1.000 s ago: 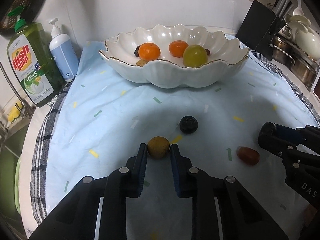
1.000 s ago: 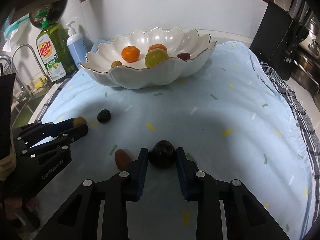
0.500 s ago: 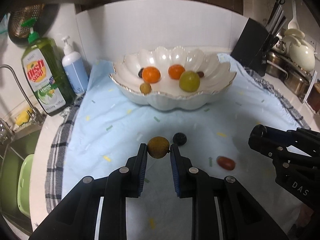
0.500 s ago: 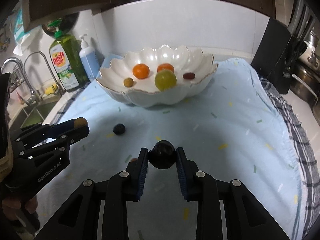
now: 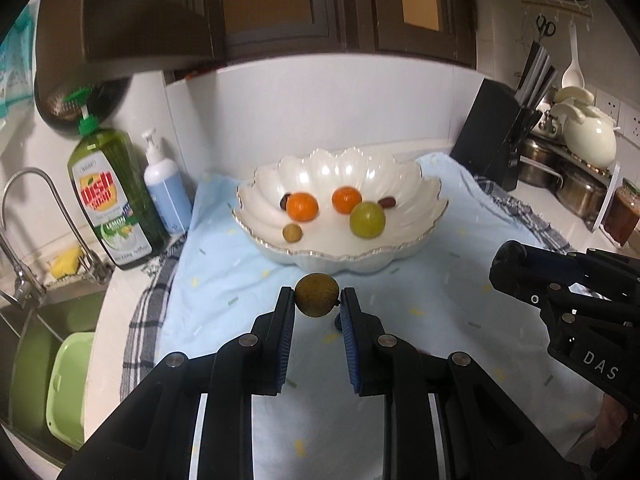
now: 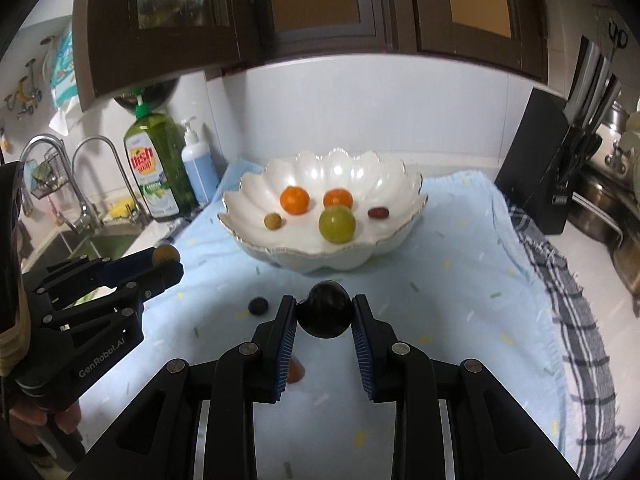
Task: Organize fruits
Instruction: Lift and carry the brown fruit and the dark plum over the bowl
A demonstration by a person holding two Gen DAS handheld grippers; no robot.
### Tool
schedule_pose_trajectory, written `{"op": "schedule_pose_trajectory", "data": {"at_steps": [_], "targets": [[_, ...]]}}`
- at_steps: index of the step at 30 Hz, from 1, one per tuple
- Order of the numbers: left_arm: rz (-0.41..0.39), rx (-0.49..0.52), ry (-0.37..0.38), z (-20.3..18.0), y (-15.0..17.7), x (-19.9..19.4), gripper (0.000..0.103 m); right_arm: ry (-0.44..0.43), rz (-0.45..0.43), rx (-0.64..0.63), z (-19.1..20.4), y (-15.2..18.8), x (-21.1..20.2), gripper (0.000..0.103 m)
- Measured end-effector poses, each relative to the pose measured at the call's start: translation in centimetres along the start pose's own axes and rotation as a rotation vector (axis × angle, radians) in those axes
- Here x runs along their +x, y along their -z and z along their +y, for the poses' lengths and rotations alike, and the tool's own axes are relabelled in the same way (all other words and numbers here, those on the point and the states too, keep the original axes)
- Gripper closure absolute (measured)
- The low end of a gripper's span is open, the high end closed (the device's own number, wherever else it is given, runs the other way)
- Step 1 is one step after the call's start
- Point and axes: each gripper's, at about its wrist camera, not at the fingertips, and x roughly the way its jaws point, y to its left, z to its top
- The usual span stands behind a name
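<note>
Left wrist view: the left gripper is nearly closed, its pads clamped on a small brown-green fruit at frame centre, held clear of the blue cloth. The white scalloped bowl sits just above it in frame.

Right wrist view: the right gripper is narrowly open, pads pressing a dark round fruit at frame centre, below the bowl. A small dark berry lies on the cloth left of the fingers; a reddish fruit shows partly beneath them.
</note>
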Motion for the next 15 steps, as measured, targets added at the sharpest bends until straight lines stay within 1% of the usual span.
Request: {"op": "schedule_pose_trajectory", "data": {"at_steps": [6,15], "targets": [[-0.046,-0.003,-0.008,-0.2,-1.5,-1.0,0.079,-0.003,-0.063,-0.015,-0.3,-1.6,-1.3,0.073],[-0.115,0.008,-0.024,-0.5,-4.2,-1.6,0.079,-0.011,-0.132,-0.028,-0.7,-4.2,-1.8,0.073]]}}
